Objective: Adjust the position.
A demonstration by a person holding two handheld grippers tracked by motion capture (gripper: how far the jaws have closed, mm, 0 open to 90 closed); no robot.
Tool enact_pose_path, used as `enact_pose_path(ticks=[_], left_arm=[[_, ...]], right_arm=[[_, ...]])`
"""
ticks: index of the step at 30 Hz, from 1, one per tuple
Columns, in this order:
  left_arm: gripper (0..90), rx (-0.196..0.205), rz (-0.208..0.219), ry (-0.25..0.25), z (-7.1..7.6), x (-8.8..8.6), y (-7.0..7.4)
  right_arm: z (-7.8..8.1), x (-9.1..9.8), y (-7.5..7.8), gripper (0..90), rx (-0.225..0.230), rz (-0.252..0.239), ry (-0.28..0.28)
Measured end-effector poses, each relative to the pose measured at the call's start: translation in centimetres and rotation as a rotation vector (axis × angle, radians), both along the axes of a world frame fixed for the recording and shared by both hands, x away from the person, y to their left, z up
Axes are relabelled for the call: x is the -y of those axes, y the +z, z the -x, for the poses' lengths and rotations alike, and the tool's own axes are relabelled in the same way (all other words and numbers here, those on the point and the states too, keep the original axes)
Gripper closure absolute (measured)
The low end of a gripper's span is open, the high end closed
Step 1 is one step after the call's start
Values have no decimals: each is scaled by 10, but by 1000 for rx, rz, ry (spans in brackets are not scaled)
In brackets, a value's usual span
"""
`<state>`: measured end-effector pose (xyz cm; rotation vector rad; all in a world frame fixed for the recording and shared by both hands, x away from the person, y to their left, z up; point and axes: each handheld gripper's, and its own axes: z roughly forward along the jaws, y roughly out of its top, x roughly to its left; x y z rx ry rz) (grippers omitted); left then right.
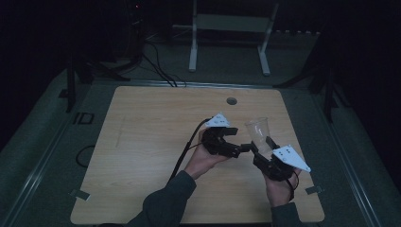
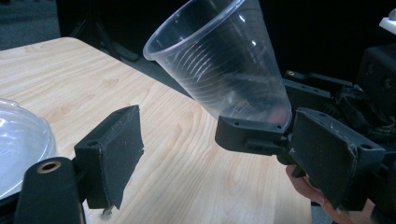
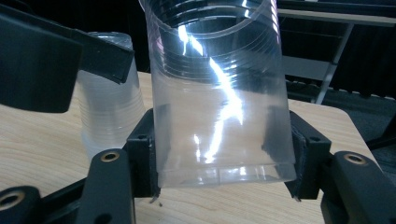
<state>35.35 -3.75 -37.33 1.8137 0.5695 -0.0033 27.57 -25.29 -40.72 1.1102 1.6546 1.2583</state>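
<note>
Item: clear plastic cup (image 3: 217,93), mouth up. Your right gripper (image 1: 261,147) has its jaws clamped on the cup near its base, likely to steady it above the table (image 1: 142,142). Your left gripper (image 1: 236,140) sits just beside it, jaws spread and empty, apparently having let go. Second clear cup (image 3: 109,109) stands upside down on the wood behind the left jaw. Surface: pale wood-grain tabletop with a small round hole (image 1: 231,100). Room: dark; a white frame (image 1: 229,28) and cables (image 1: 156,61) lie beyond.
</note>
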Motion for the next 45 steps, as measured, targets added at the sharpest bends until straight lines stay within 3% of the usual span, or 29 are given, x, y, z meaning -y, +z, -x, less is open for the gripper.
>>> enact_pose_path(ticks=[45], left_arm=[[164, -110, 121, -21, -11, 22, 6]], right_arm=[[8, -9, 0, 412, 58, 2, 39]])
